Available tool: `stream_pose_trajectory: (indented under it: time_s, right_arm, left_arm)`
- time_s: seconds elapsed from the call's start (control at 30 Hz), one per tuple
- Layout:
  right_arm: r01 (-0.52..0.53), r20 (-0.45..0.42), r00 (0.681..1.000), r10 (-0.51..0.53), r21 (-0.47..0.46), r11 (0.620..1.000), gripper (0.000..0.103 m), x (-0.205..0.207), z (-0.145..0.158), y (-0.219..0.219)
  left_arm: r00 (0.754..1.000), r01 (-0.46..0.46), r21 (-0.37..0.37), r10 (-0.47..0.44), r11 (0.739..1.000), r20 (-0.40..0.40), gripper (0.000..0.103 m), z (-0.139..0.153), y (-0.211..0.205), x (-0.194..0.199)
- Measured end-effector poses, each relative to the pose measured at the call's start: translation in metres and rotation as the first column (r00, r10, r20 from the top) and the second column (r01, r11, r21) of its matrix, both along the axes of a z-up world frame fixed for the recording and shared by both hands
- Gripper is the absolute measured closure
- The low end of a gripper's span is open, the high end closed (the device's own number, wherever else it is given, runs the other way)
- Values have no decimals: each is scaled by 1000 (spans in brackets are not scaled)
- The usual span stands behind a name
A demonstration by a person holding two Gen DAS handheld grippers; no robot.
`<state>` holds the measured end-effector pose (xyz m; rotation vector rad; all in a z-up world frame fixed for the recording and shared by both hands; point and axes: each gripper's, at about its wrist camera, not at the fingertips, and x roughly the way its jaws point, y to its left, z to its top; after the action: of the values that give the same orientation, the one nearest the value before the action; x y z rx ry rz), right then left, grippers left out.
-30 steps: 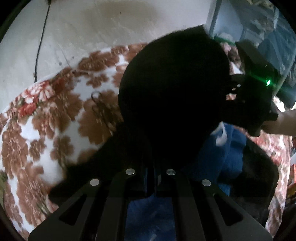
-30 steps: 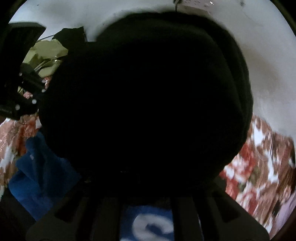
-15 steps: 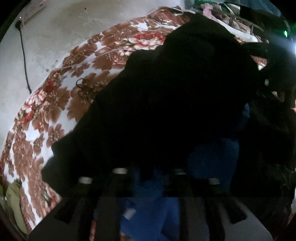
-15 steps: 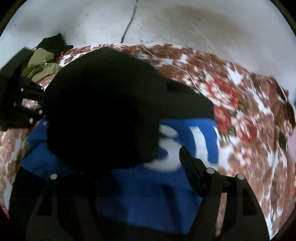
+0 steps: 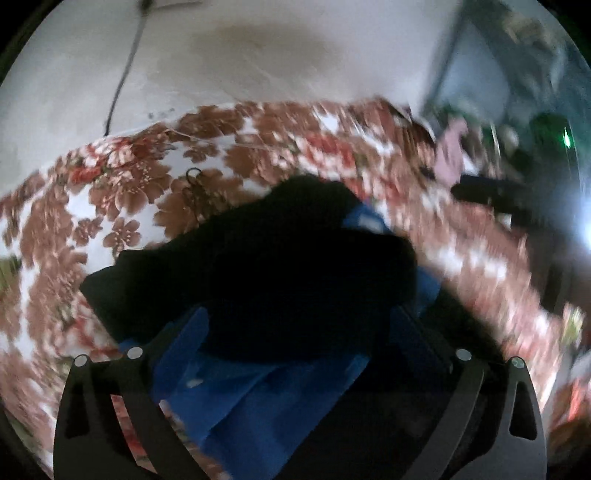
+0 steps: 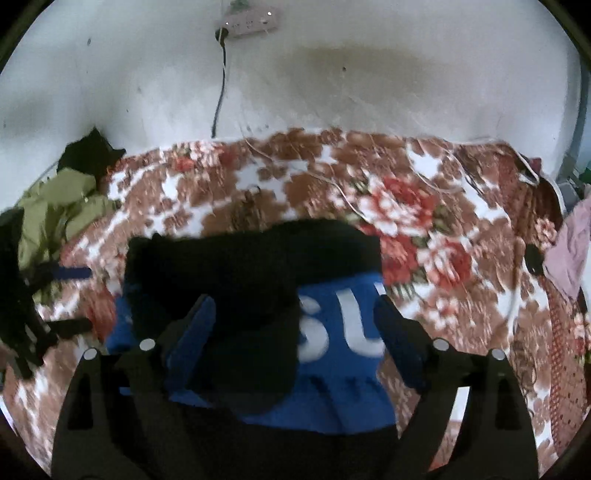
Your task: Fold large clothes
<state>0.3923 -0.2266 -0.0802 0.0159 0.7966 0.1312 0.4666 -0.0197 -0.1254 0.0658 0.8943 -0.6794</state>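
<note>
A large black and blue garment (image 6: 340, 387) with white letters lies on the floral bedspread (image 6: 406, 206), its black part (image 6: 251, 266) folded over the blue. My right gripper (image 6: 295, 328) hovers above it with its jaws opening wide, and no cloth is pinched between the fingers. In the left wrist view the same garment (image 5: 266, 258) lies in a black heap over blue cloth. My left gripper (image 5: 299, 332) is above it, jaws opening wide and not gripping anything. The left gripper's blue-padded fingers (image 6: 70, 273) show blurred at the left edge of the right wrist view.
An olive green garment (image 6: 55, 206) and a black one (image 6: 88, 151) lie at the bed's back left, and a pink cloth (image 6: 569, 251) lies at the right. A white wall (image 6: 369, 81) with a power strip (image 6: 247, 22) and a hanging cable (image 6: 219, 92) borders the bed.
Both grippers were shut on black cloth held up before the cameras. They have since opened, the cloth has dropped onto the blue part, and both have drawn back and up.
</note>
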Motion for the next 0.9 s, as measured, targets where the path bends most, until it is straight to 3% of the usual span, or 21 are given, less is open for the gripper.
stream_pose_trajectory:
  time_s: [0.07,0.13,0.37,0.67,0.9]
  right_arm:
    - [-5,-30,1000,4,-28,1000,16,20,-7,13]
    - [5,-121,993,-13,-68,998,16,43,-32,28]
    - [-2,-252,967,-35,-146,989,16,66,-114,48]
    - [-9,-314,949,-39,-151,988,12,66,-175,31]
    - [-16,-306,952,-22,-120,993,6,60,-186,22]
  left_arm:
    - [999,-43,17,42,999,2,5,-7,-10,15]
    - [999,-41,80,40,996,9,5,-18,-26,28]
    - [993,116,173,-108,978,-56,5,-77,-75,60]
    - [974,226,275,-213,934,-78,5,-145,-73,64]
    - [970,242,273,-237,931,-50,5,-152,-69,61]
